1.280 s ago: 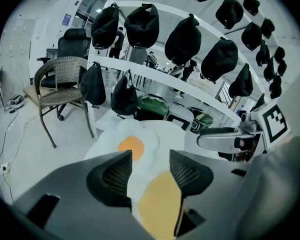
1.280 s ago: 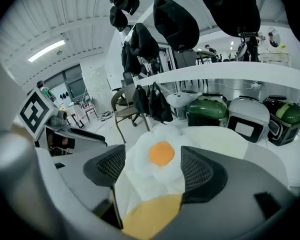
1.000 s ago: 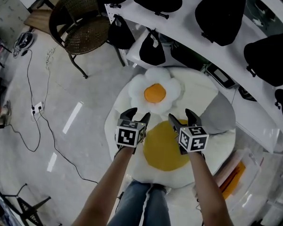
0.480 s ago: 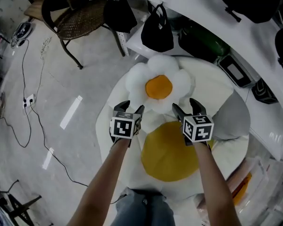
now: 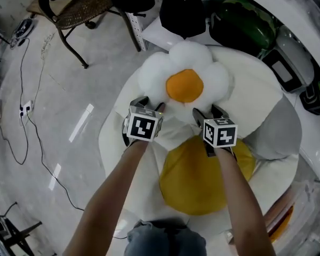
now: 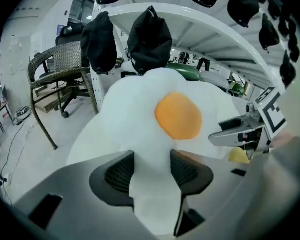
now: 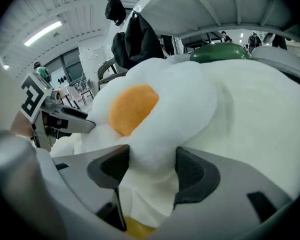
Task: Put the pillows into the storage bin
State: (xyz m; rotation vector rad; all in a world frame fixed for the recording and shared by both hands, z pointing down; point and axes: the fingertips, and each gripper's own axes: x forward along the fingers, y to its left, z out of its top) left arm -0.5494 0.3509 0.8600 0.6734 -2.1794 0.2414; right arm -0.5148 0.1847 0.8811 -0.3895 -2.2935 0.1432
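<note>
A white flower pillow (image 5: 184,84) with an orange centre lies on top of a big fried-egg pillow (image 5: 200,175) with a yellow yolk. My left gripper (image 5: 151,105) is at the flower's near left petal. In the left gripper view the petal (image 6: 150,149) fills the gap between the left gripper's (image 6: 151,160) open jaws. My right gripper (image 5: 208,111) is at the near right petal. Its jaws have just been closing, and in the right gripper view the right gripper (image 7: 152,165) has its pads pinching that plush petal (image 7: 155,134).
A grey cushion (image 5: 280,129) lies at the egg pillow's right edge. Black bags (image 5: 181,9) hang from a white rack behind, with a green object (image 5: 244,23) beside them. A wicker chair (image 5: 74,9) and floor cables (image 5: 26,111) are to the left.
Both grippers have come down from above the yolk and forward onto the flower pillow's near petals. The right jaws have narrowed round their petal.
</note>
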